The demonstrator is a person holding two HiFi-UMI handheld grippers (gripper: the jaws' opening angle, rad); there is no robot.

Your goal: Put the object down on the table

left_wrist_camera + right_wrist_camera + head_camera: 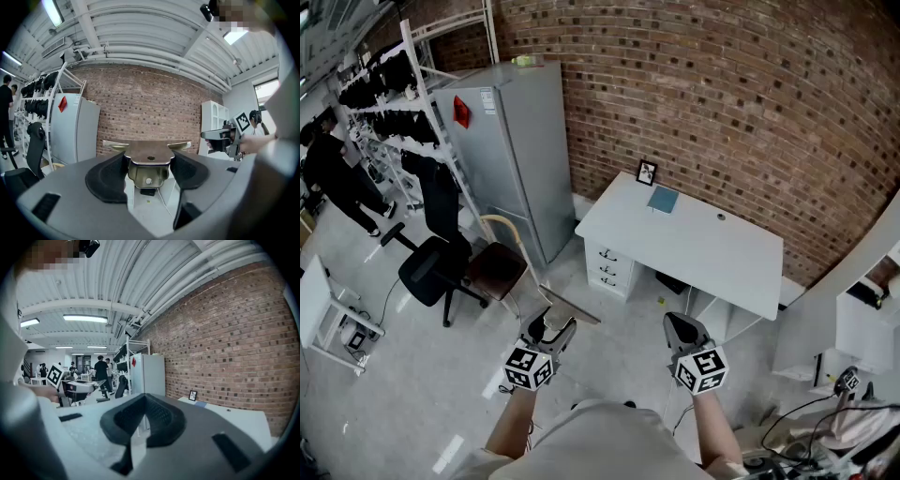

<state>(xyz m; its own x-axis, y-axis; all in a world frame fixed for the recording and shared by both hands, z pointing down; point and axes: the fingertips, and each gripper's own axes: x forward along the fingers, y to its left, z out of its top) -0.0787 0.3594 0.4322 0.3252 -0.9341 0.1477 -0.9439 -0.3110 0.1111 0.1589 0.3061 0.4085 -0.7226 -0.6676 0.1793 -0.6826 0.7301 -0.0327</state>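
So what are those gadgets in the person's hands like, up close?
They are two matching handheld tools. The left tongs and right tongs have grey plastic bodies, lined inside with black curved pads. Each carries a white cube printed with black square markers. The person wears a pale top that leaves the forearms uncovered.

left hand-held gripper (549,328) clamps metal bracket (150,153); right hand-held gripper (680,325) closed.
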